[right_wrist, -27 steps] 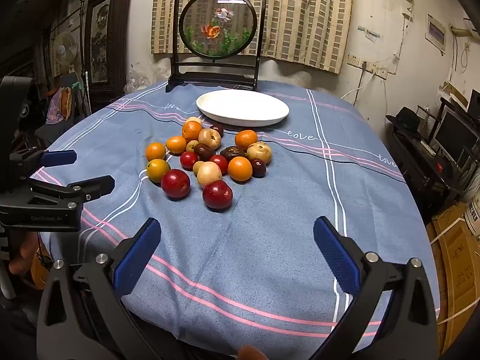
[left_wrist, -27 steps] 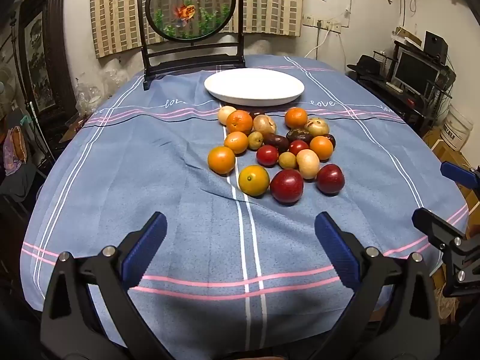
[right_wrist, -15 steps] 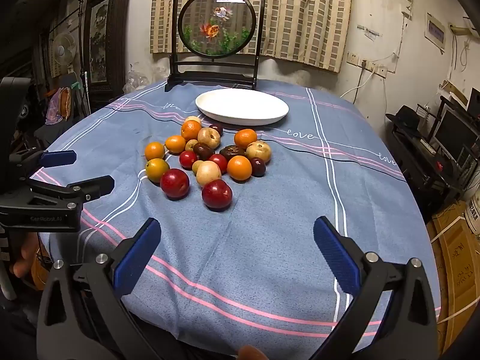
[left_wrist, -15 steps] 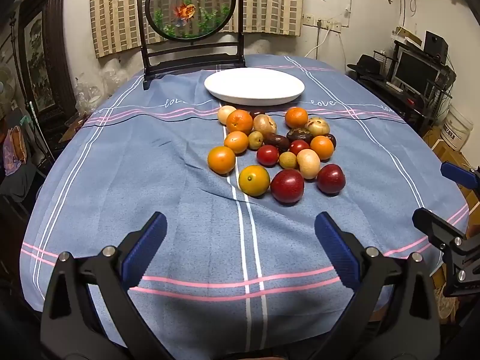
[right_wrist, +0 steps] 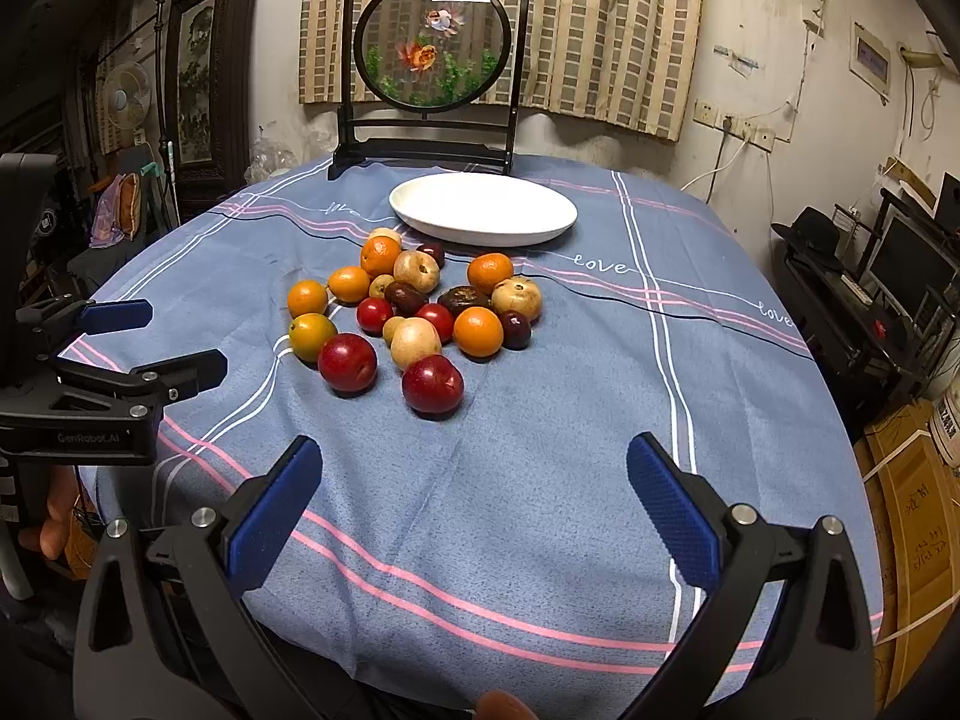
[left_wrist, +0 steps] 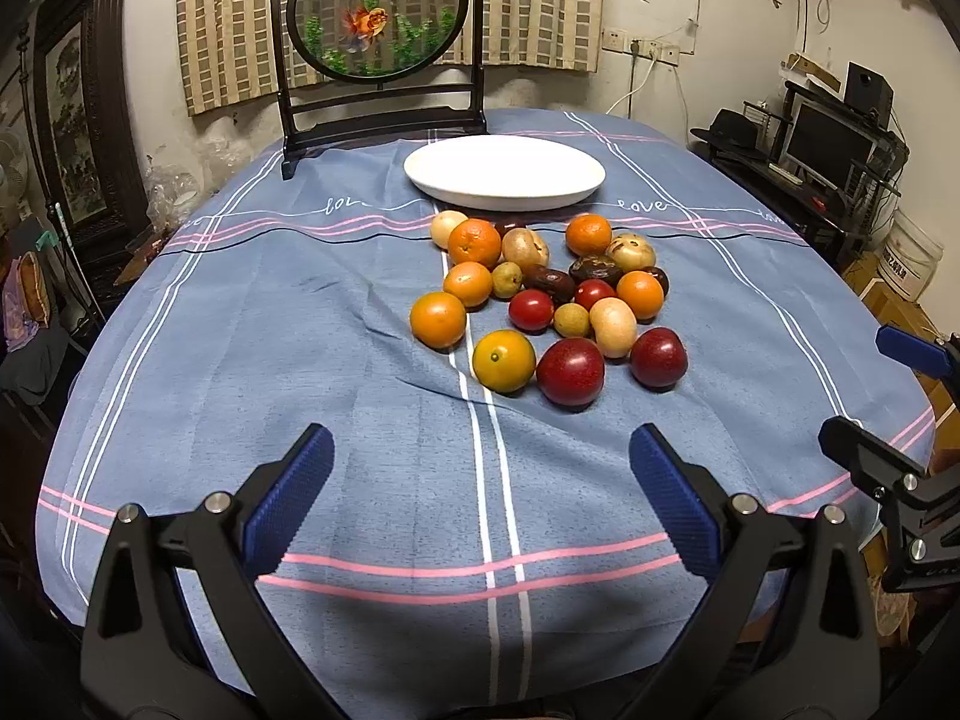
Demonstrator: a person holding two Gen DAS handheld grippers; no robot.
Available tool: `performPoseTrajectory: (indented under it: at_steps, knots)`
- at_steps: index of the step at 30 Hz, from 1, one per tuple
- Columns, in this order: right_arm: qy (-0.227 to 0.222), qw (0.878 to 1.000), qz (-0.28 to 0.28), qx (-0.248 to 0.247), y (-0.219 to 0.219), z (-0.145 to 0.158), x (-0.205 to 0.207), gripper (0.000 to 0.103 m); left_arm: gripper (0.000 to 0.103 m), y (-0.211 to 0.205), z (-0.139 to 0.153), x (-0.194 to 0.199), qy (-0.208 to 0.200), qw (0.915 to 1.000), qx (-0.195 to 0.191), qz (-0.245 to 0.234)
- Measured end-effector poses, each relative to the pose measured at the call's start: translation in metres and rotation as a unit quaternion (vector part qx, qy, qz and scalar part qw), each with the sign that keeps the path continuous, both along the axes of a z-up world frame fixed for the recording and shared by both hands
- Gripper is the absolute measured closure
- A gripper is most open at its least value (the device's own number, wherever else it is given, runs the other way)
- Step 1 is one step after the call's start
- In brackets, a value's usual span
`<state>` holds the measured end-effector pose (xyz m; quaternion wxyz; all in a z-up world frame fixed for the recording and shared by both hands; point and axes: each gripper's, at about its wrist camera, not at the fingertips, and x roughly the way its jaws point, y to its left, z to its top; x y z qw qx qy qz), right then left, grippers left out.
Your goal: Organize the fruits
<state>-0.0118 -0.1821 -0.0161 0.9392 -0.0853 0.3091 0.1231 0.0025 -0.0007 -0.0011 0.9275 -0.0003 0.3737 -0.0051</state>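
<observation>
A pile of fruit (left_wrist: pixel 549 294) lies in the middle of the blue tablecloth: oranges, dark red plums, pale round fruits and small dark ones; it also shows in the right wrist view (right_wrist: pixel 414 312). A white oval plate (left_wrist: pixel 504 173) stands empty just behind the pile, also in the right wrist view (right_wrist: pixel 483 208). My left gripper (left_wrist: pixel 480 498) is open and empty over the near cloth, short of the fruit. My right gripper (right_wrist: pixel 474 507) is open and empty, to the right of the left one, also short of the fruit.
A round goldfish screen on a black stand (left_wrist: pixel 378 54) stands at the table's far edge behind the plate. The right gripper shows at the right edge of the left view (left_wrist: pixel 900 420). A desk with monitor (left_wrist: pixel 834 144) stands to the right of the table.
</observation>
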Motion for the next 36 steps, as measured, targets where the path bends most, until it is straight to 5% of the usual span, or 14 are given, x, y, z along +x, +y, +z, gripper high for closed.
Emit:
performPoseTrajectory:
  at_steps: [36]
  knots:
    - [0.010, 1.000, -0.002, 0.001, 0.0033, -0.0037, 0.0072, 0.001, 0.002, 0.0020, -0.0051, 0.0059, 0.005, 1.0000, 0.002, 0.005]
